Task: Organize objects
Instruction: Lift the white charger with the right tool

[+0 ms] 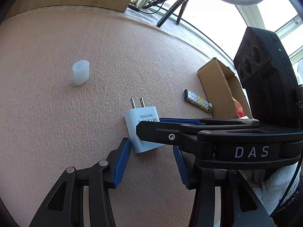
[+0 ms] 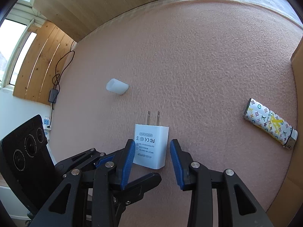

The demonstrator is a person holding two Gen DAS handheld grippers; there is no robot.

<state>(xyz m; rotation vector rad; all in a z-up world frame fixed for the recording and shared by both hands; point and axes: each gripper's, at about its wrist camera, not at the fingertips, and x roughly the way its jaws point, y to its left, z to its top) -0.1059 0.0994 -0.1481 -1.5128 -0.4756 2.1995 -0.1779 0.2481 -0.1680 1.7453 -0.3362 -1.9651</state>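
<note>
A white AC adapter (image 1: 141, 130) (image 2: 151, 145) lies flat on the pink textured mat (image 1: 56, 117) (image 2: 189, 66), prongs pointing away. My right gripper (image 2: 152, 159) is open, its blue pads straddling the adapter's rear end with small gaps. In the left wrist view it reaches in from the right (image 1: 149, 126), over the adapter. My left gripper (image 1: 151, 162) is open just behind the adapter, its left pad near the adapter's corner. One of its fingers (image 2: 149, 178) shows under the right gripper. A patterned lighter (image 1: 197, 103) (image 2: 270, 123) and a white translucent cap (image 1: 81, 73) (image 2: 117, 86) lie farther off.
An open cardboard box (image 1: 217, 81) (image 2: 297, 79) stands at the mat's right edge beside the lighter. A wooden panel (image 2: 94, 9) borders the far left. A tripod (image 1: 176, 3) and ring light stand by the window. A white-gloved hand (image 1: 278, 185) holds the right gripper.
</note>
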